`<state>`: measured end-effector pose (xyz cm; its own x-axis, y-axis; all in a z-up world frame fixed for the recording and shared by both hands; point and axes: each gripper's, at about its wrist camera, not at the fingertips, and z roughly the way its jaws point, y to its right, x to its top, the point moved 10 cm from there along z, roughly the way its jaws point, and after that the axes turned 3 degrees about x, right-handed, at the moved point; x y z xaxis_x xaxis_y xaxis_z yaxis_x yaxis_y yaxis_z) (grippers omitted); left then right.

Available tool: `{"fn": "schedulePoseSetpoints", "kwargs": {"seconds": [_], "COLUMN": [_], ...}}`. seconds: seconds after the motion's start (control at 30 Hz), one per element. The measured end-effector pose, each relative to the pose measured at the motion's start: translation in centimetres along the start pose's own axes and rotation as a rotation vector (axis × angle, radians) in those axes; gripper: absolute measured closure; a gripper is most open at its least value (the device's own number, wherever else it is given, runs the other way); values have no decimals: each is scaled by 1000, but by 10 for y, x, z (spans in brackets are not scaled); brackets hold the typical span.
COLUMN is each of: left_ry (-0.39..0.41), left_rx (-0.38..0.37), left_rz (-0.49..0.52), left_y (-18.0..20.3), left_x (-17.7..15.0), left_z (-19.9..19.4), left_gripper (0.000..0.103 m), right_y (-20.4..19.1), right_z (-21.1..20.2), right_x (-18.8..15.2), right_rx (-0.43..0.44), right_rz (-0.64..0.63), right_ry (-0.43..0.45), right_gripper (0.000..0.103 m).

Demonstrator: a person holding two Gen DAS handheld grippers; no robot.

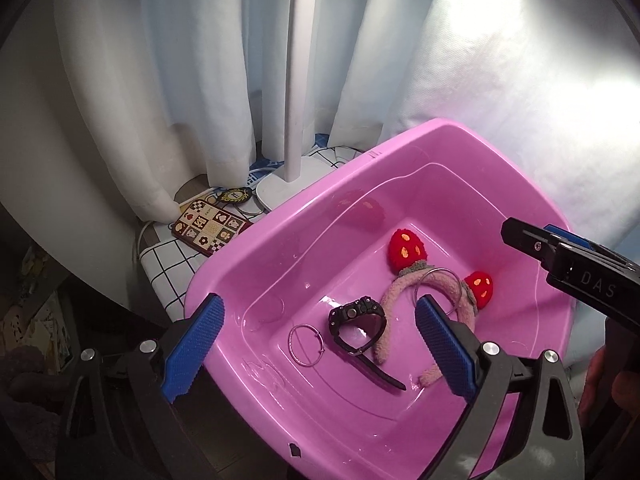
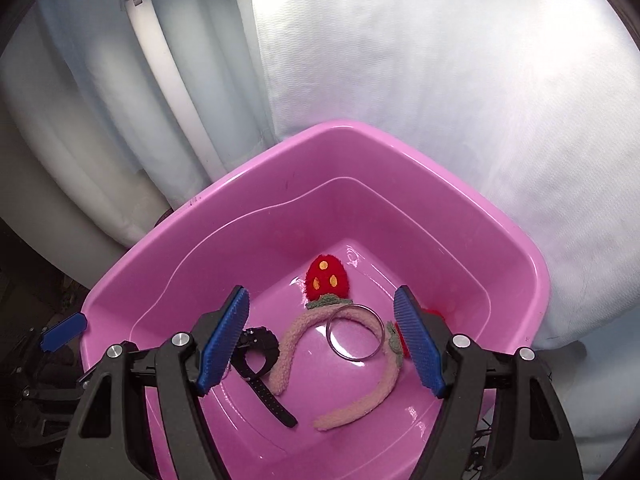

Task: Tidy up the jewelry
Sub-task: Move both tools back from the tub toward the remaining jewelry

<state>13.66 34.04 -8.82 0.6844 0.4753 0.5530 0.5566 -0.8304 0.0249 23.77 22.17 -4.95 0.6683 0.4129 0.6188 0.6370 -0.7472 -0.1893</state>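
A pink plastic tub [image 1: 224, 272] [image 2: 520, 264] holds the jewelry. On its floor lie a black wristwatch [image 1: 358, 326] [image 2: 260, 354], a thin silver hoop [image 1: 306, 344], a fuzzy pink headband with two red strawberries [image 1: 406, 250] [image 2: 326, 278], and a silver bangle [image 1: 438, 290] [image 2: 354, 334] resting on the headband. My left gripper [image 1: 316, 348] hangs open above the tub's near side with nothing between its blue pads. My right gripper [image 2: 322, 344] [image 1: 560, 256] is also open and empty, above the headband and bangle.
A patterned phone case [image 1: 210, 230] and a dark badge [image 1: 236, 195] lie on a checked cloth [image 1: 172, 264] left of the tub. A white lamp pole and base [image 1: 288, 184] stand behind, before pale curtains. A person's hand [image 1: 604, 384] shows at the right edge.
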Motion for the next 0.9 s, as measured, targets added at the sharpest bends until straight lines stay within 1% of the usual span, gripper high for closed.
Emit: {"fn": "schedulePoseSetpoints", "kwargs": {"seconds": [0.07,0.17,0.3,0.43,0.57,0.67,0.8,0.9], "left_ry": [34,82,143,179,212,214,197,187], "left_rx": [13,19,-22,-105,-175,-223,-250,-249], "left_rz": [34,83,119,155,205,227,253,251], "left_y": [2,9,29,64,103,131,164,184], "left_x": [1,2,1,-3,-15,-31,-61,-87], "left_z": [-11,-29,-58,-82,-103,-116,-129,-138], "left_gripper": [9,8,6,6,6,6,6,6], "right_y": [-2,7,43,97,155,191,229,251], "right_z": [-20,-55,-104,-157,-208,-244,-269,-277], "right_x": [-2,-11,-40,-87,-149,-195,-247,-276], "right_rx": [14,17,-31,-122,-257,-338,-375,-355], "right_rz": [8,39,93,175,252,304,359,376], "right_ry": [43,101,156,177,166,151,142,127], "right_gripper": [31,31,31,31,31,31,31,31]}}
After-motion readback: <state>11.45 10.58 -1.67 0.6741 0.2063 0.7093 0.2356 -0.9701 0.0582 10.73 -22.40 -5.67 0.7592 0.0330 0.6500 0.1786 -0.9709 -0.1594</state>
